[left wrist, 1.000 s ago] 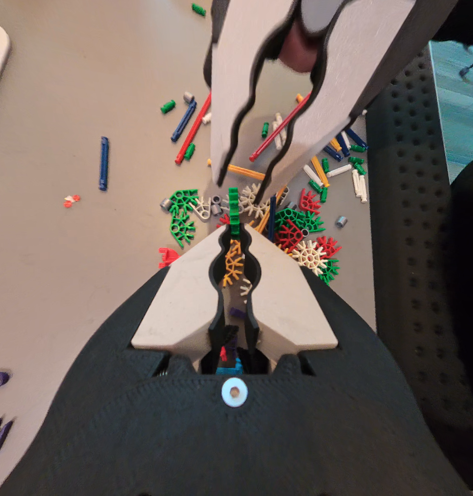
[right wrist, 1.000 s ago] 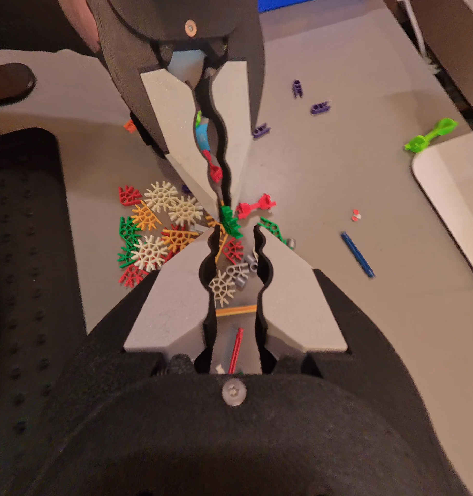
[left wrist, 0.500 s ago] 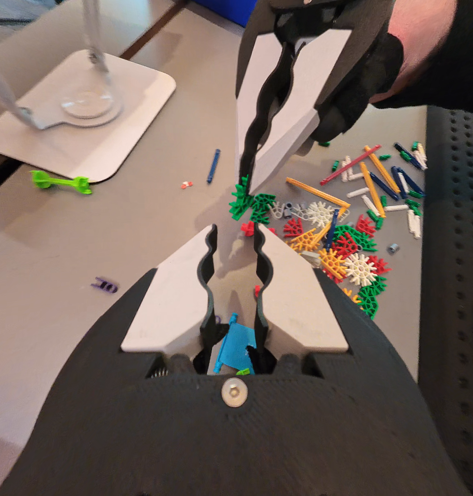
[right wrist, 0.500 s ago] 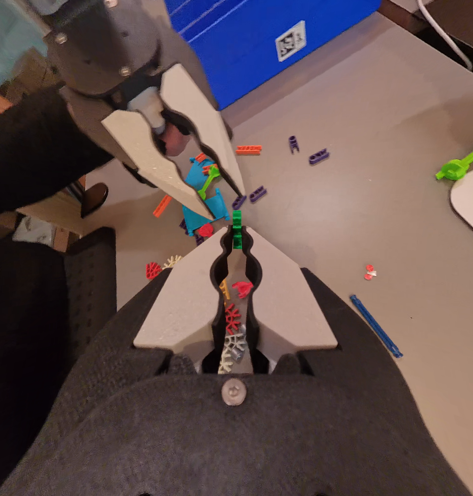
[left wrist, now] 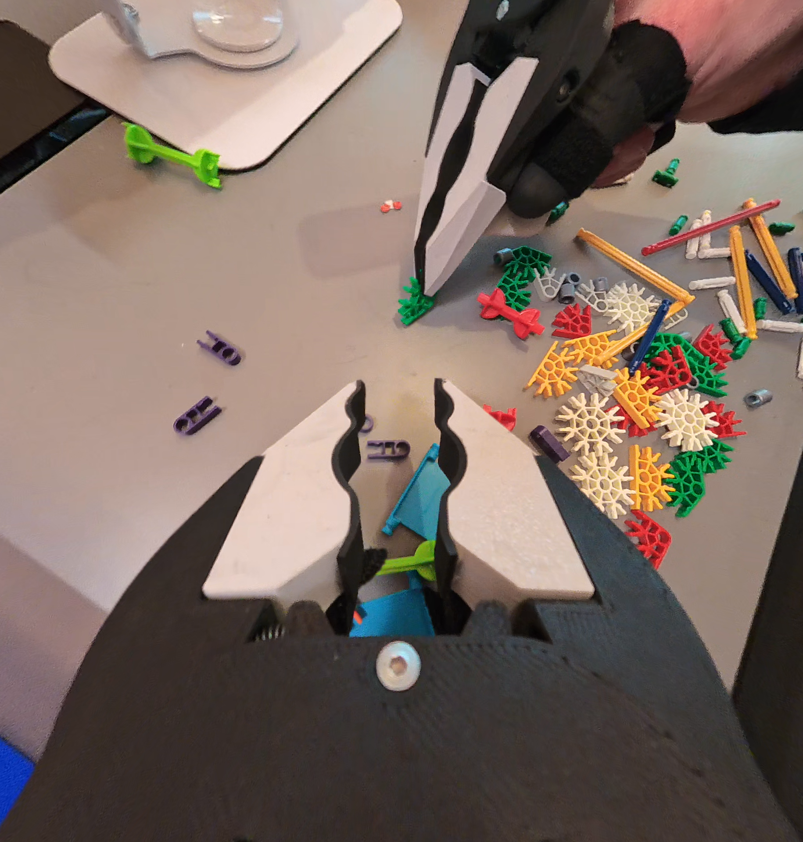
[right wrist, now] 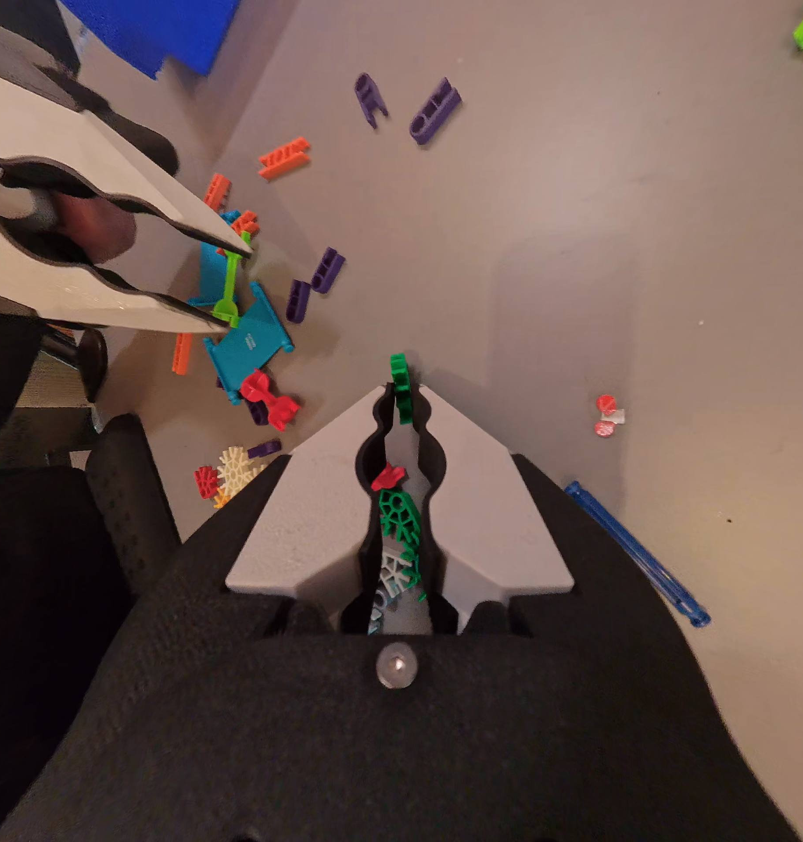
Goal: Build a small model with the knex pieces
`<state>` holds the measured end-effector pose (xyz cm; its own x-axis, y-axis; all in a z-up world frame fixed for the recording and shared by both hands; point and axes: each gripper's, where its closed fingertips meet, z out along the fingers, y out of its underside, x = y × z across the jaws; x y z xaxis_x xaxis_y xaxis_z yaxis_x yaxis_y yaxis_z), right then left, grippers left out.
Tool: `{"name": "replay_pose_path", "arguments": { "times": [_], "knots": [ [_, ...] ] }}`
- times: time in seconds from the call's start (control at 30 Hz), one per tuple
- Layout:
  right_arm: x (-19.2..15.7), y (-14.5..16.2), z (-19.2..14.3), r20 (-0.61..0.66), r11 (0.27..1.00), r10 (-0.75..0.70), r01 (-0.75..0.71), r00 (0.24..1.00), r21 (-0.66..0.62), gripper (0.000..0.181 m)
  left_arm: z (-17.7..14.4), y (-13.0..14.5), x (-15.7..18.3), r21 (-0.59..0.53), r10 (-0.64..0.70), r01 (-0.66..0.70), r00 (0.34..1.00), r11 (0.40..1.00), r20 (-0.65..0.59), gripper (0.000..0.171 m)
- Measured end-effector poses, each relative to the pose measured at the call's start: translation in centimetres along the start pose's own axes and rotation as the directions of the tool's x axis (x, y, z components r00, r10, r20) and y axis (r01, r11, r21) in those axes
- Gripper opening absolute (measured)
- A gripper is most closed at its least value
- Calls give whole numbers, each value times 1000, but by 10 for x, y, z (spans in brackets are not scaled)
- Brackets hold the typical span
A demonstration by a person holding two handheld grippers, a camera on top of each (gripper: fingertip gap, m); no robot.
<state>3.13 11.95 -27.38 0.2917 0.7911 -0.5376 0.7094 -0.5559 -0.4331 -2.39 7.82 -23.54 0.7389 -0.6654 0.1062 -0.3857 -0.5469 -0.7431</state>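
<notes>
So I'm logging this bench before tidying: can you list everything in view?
green connector: one, pinched in the right gripper's tips, touching the table
lime rod: one, on the teal panels, between the left gripper's open tips
teal panels: two, beside the orange pieces
purple clips: several, scattered
connector pile: red, yellow, white, green, right of the left gripper
white base plate: one, far corner
left gripper: open
right gripper: shut

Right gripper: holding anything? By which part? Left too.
The right gripper is shut on a green connector piece, pinched flat at its fingertips, one end poking out past them. The left gripper is open and holds nothing.
</notes>
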Motion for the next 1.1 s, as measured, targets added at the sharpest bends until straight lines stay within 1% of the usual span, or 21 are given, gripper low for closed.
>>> {"name": "replay_pose_path", "arguments": {
  "times": [0.07,0.1,0.23,0.3,0.4,0.5,0.63,0.73,0.8,0.87,0.93,1.0,1.1],
  "knots": [
    [7,3,2,-33,1000,1,-1,999,-10,10,-3,2,2,18,-33,33,999,999,-12,29],
    [9,4,2,-39,1000,-6,5,999,-15,11,-3,4,2,15,-39,39,999,999,-12,29],
    [13,1,-5,-77,999,-34,34,996,-5,23,-1,12,1,-15,-34,34,999,999,1,30],
    [11,-1,-15,-95,999,-53,54,994,4,29,0,12,1,-28,-26,26,1000,999,1,31],
    [-2,1,-41,-127,987,-158,162,979,22,27,-4,10,6,-40,1,-2,1000,999,-17,31],
    [-9,25,-68,-174,974,-226,228,959,-6,19,-8,9,16,-43,11,-13,999,999,-44,30],
    [-8,75,-97,-223,969,-249,240,943,-65,16,-7,13,34,-61,34,-39,996,997,-77,30],
    [-9,112,-117,-255,978,-211,200,944,-66,16,-4,17,42,-68,26,-33,995,997,-95,29],
    [-17,134,-124,-255,980,-201,190,946,-64,12,-2,19,48,-73,23,-31,994,997,-107,29],
    [-30,156,-121,-227,978,-206,192,952,-83,10,0,18,57,-74,30,-39,991,996,-127,29],
    [-41,170,-111,-207,970,-241,226,948,-94,5,4,16,65,-77,46,-57,989,995,-139,29],
    [-44,178,-101,-217,963,-265,243,940,-120,3,9,14,72,-81,58,-70,987,994,-151,29],
    [-46,182,-87,-227,958,-276,248,934,-143,3,13,9,80,-78,75,-88,985,993,-153,30]
  ]
}}
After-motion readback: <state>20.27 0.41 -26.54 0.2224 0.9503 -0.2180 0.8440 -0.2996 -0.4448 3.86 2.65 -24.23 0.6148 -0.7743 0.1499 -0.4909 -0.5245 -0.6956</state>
